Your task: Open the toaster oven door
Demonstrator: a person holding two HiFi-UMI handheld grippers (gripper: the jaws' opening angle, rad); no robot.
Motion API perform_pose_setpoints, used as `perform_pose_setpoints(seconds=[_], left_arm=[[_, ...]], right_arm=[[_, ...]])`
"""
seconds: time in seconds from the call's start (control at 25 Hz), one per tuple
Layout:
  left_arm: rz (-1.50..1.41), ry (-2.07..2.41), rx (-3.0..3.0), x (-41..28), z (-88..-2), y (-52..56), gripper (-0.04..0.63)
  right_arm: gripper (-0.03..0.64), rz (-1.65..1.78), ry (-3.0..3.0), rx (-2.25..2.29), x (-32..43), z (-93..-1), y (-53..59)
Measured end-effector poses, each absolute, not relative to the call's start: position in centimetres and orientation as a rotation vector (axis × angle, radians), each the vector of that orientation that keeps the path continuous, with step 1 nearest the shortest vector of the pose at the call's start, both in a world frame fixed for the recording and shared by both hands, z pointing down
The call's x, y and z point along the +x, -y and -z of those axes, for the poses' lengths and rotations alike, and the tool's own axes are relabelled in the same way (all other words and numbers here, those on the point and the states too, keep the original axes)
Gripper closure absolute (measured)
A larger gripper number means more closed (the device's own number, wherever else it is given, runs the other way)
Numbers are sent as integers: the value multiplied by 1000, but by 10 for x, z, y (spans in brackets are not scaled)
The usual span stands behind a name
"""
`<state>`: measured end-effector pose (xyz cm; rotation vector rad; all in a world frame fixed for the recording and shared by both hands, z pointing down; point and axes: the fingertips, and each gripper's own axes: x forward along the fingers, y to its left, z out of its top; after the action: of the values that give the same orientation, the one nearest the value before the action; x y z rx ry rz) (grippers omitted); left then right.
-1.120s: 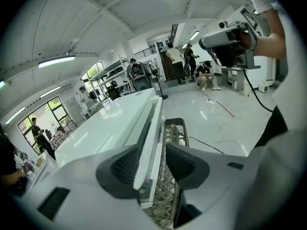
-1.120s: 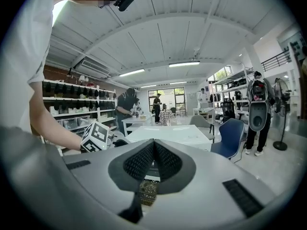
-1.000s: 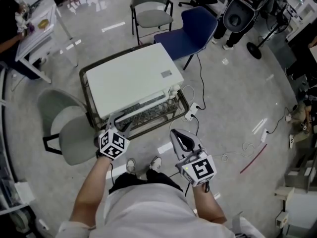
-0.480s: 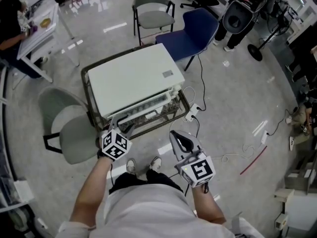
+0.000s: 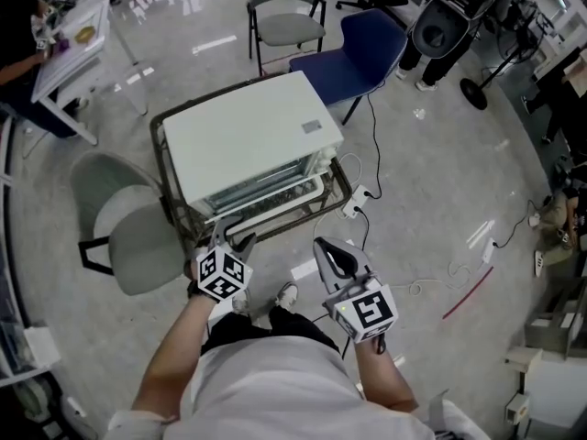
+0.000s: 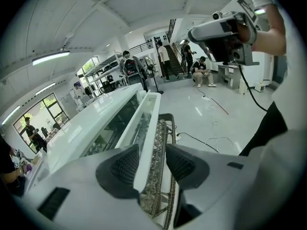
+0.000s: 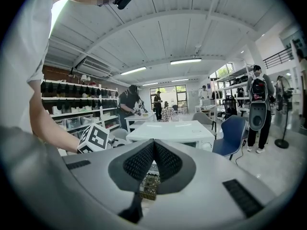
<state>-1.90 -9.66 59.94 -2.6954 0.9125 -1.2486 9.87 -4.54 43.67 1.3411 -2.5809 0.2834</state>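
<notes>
1. Left gripper (image 5: 229,239) straddles the door handle (image 6: 147,123); its jaws are part-spread, with one pad touching and no pinch.
2. The toaster oven (image 5: 248,136) sits just ahead of it. Pull the handle back and down, following the door's arc.
3. The right gripper (image 5: 332,257), pressed together and empty, hangs alongside.

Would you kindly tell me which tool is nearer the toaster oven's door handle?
Left. The left tool has its jaws around the door handle; the right tool, shut, hangs back, clear of the toaster oven.
</notes>
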Motion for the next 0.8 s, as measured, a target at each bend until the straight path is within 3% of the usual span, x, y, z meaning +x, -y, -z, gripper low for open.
perform_pose_setpoints(seconds=[0.48, 0.8], left_arm=[[1309, -943, -2683, -8, -620, 68, 390], [1296, -1004, -2683, -1, -629, 58, 314]], right_arm=[[594, -285, 2563, 1342, 102, -439, 35], [594, -302, 2555, 1343, 107, -444, 35]])
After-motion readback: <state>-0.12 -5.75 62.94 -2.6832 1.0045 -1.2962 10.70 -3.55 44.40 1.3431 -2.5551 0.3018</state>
